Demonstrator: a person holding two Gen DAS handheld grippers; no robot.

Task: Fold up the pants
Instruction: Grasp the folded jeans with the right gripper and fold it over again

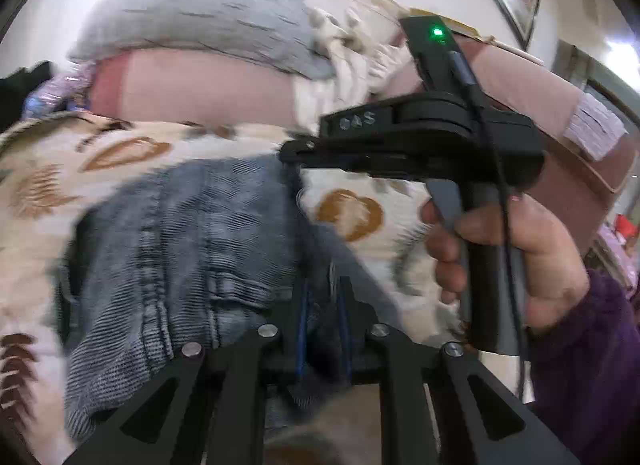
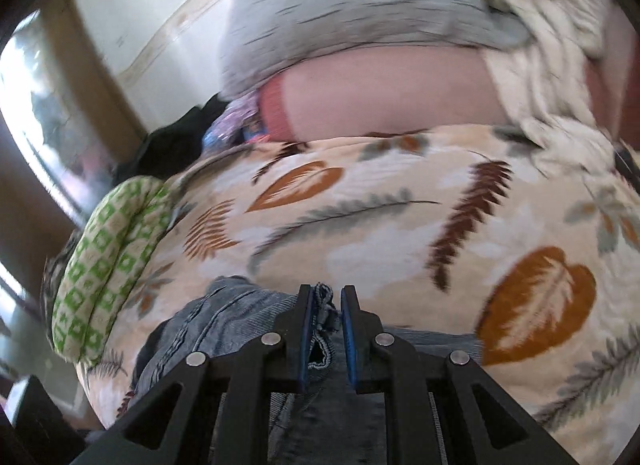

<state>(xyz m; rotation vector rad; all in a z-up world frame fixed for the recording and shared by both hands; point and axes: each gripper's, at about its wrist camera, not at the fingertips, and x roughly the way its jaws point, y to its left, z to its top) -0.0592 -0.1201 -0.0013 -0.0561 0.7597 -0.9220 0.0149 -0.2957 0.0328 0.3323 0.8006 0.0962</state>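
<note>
The blue denim pants (image 1: 192,233) lie bunched on a cream bedspread with a leaf print (image 1: 52,169). My left gripper (image 1: 323,305) is shut on the denim, which covers its fingers. The right gripper (image 1: 292,155) shows in the left wrist view, held by a hand (image 1: 516,253), its fingers closed on the far edge of the pants. In the right wrist view my right gripper (image 2: 325,297) is shut on a frayed hem of the pants (image 2: 224,317) just above the bedspread (image 2: 360,217).
A grey pillow (image 1: 196,13) and a pink pillow (image 1: 192,93) lie at the head of the bed. A green-patterned cloth (image 2: 108,265) sits at the bed's left edge. Dark and purple clothes (image 2: 200,133) are heaped beyond it. A pink headboard (image 1: 568,145) stands at right.
</note>
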